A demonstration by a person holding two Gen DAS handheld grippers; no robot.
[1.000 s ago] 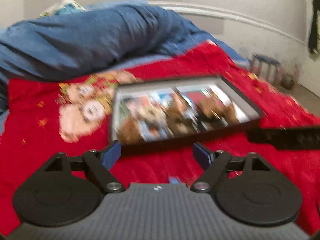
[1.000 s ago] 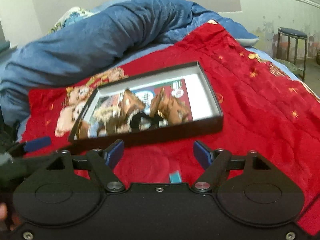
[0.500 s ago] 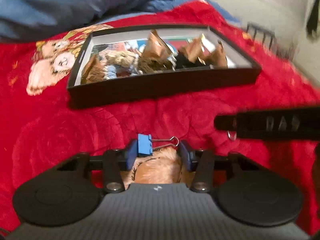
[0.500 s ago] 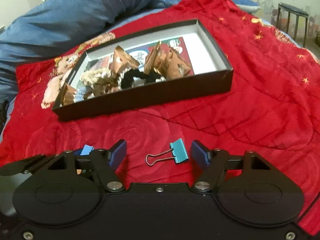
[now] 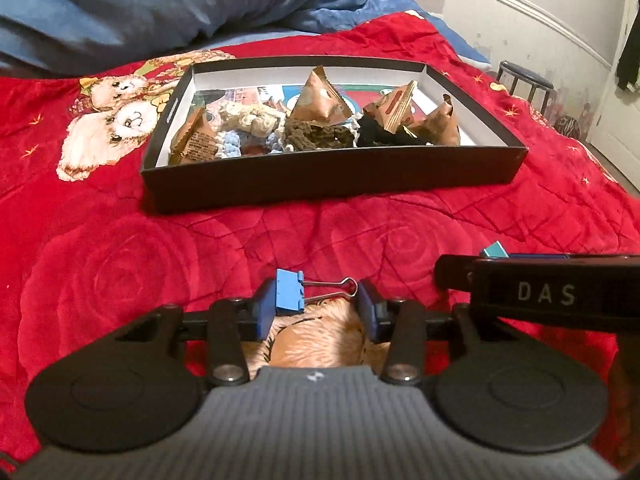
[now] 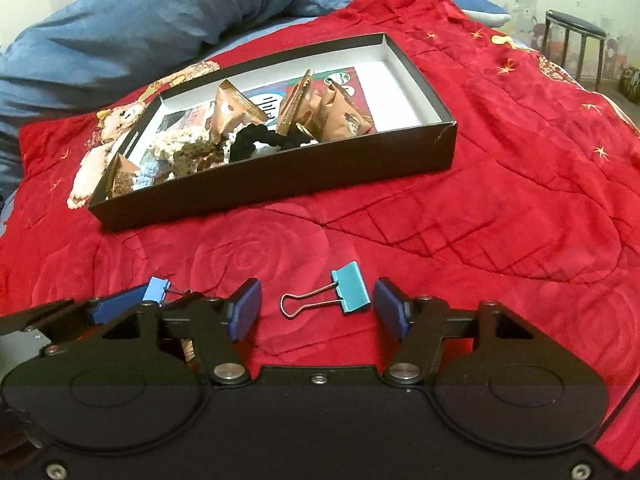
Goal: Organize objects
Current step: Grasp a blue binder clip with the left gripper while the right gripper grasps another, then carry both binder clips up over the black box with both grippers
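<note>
Left tool (image 5: 318, 308) first: its blue pads sit snug on either side of a blue binder clip (image 5: 289, 293), one pad against the clip's plastic-looking body, the other against the tip of its wire handles. It reads as clamped on, though whether the clip is lifted off the bed I cannot tell.

Right tool (image 6: 316, 312) now: fingers spread wide, nothing held, straddling a teal binder clip (image 6: 351, 293) that lies flat on the red blanket (image 6: 500, 208), its thin steel loops pointing left. That grab is not yet made.

Moving outward, the blanket is plush and quilted, stamped with big rose swirls and a printed teddy-bear patch at far left. On it, farther off, sits the black box (image 6: 280, 178): a shallow cardboard tray, matte dark walls, white inside, a scuffed tear at its near right corner. Inside there is already a fair haul: crinkly brown foil pyramid packets (image 5: 320, 98), fuzzy scrunchies (image 5: 316, 136) in cream, pale blue, brown and black, all over a printed card lining the bottom.

So my read: most of the tidying looks done, with the two clips the only loose items showing. Both are small, hard and springy, so a centred pinch matters. Behind everything, a rumpled blue duvet (image 5: 160, 4).
</note>
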